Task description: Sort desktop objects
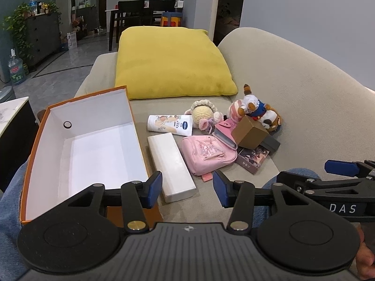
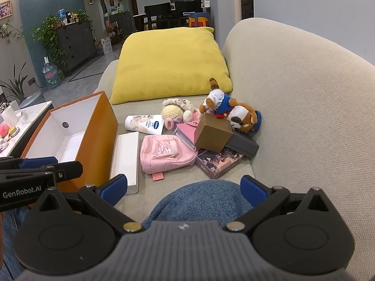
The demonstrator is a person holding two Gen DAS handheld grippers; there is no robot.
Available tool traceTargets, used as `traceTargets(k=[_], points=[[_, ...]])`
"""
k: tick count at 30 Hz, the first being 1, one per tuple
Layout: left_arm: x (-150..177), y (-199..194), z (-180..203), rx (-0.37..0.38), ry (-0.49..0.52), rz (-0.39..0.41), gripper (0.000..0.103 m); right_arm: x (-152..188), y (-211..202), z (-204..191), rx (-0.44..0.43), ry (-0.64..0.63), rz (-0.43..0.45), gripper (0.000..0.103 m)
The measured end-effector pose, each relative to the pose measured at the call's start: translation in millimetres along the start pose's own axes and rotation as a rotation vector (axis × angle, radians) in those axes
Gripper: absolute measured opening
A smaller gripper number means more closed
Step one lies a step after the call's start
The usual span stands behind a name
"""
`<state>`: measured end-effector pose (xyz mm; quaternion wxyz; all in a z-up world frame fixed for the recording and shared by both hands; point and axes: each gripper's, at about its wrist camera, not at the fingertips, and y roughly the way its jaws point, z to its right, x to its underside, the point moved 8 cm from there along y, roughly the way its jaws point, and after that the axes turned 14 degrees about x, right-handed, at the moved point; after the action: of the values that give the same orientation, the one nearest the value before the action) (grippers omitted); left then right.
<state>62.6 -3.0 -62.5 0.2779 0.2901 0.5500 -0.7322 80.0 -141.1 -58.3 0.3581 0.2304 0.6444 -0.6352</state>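
on a beige sofa (image 1: 269, 75), the left gripper (image 1: 187, 189) hangs with jaws apart and nothing between them, above the near end of a long white box (image 1: 172, 164). the right gripper (image 2: 184, 188) gapes wide over a denim-clad knee (image 2: 201, 201), holding nothing. an orange box (image 1: 77, 149), open and white inside, sits just left of the white box. beyond lie a pink pouch (image 1: 208, 154), a tube (image 1: 170, 123), a brown carton (image 1: 249, 132) and plush toys (image 1: 257, 111); a yellow cushion (image 1: 171, 63) rests farthest back.
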Motion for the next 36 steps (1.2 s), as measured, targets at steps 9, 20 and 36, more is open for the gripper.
traceTargets(k=[9,20,36], points=[[3,-1,-6,-0.022,-0.005,-0.018,0.056,-1,1,-2,-0.018,-0.003,-0.002,0.102],[4,-2,-11,-0.025,-0.018,-0.022,0.056,-1,3,-9,-0.022,-0.028,-0.003,0.102],[-5,12,-12,0.025,0.000,-0.050,0.054,-7,16,-6,-0.037,-0.052,-0.013,0.100]])
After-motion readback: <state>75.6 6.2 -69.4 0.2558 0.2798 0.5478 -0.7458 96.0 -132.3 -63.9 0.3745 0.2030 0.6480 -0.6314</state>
